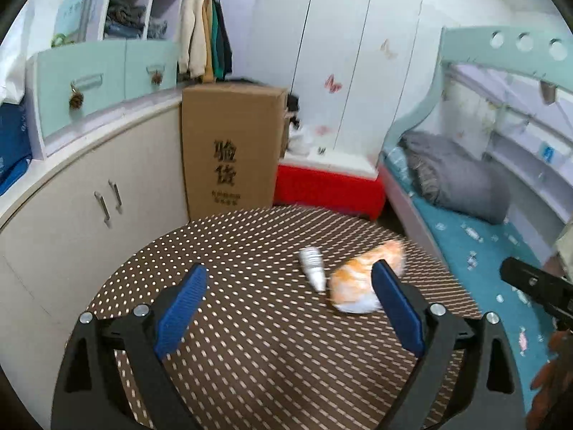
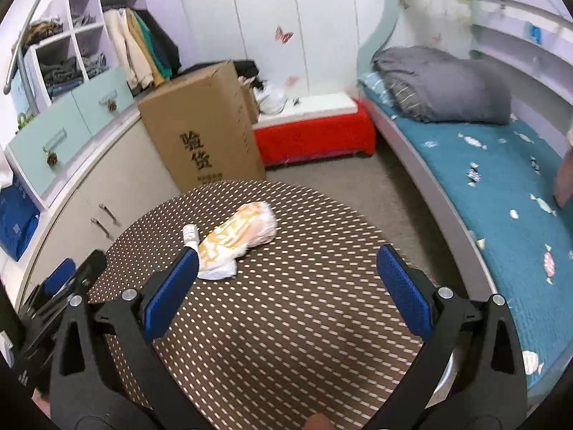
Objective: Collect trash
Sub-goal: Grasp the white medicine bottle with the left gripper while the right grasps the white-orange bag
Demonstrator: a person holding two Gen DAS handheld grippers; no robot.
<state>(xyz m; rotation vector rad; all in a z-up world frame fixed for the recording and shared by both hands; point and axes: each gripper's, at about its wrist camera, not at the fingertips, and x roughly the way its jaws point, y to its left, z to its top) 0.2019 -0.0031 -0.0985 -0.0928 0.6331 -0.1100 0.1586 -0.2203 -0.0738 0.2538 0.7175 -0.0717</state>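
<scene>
An orange-and-white crumpled wrapper (image 1: 361, 279) (image 2: 238, 234) lies on the round brown dotted table (image 1: 250, 340) (image 2: 286, 322). A small white bottle (image 1: 313, 267) (image 2: 189, 234) lies on its side just left of the wrapper. My left gripper (image 1: 290, 283) is open and empty above the table; its right finger overlaps the wrapper's near edge in view. My right gripper (image 2: 288, 261) is open and empty; its left finger sits in front of the wrapper's white end. The right gripper's body shows at the right edge of the left wrist view (image 1: 537, 286); the left gripper shows at the left edge of the right wrist view (image 2: 57, 286).
A tall cardboard box (image 1: 229, 147) (image 2: 200, 129) stands behind the table beside a beige cabinet (image 1: 89, 197) (image 2: 89, 193). A red box with a white lid (image 1: 326, 182) (image 2: 311, 132) is farther back. A bed with a teal sheet (image 1: 483, 251) (image 2: 501, 179) and a grey blanket runs along the right.
</scene>
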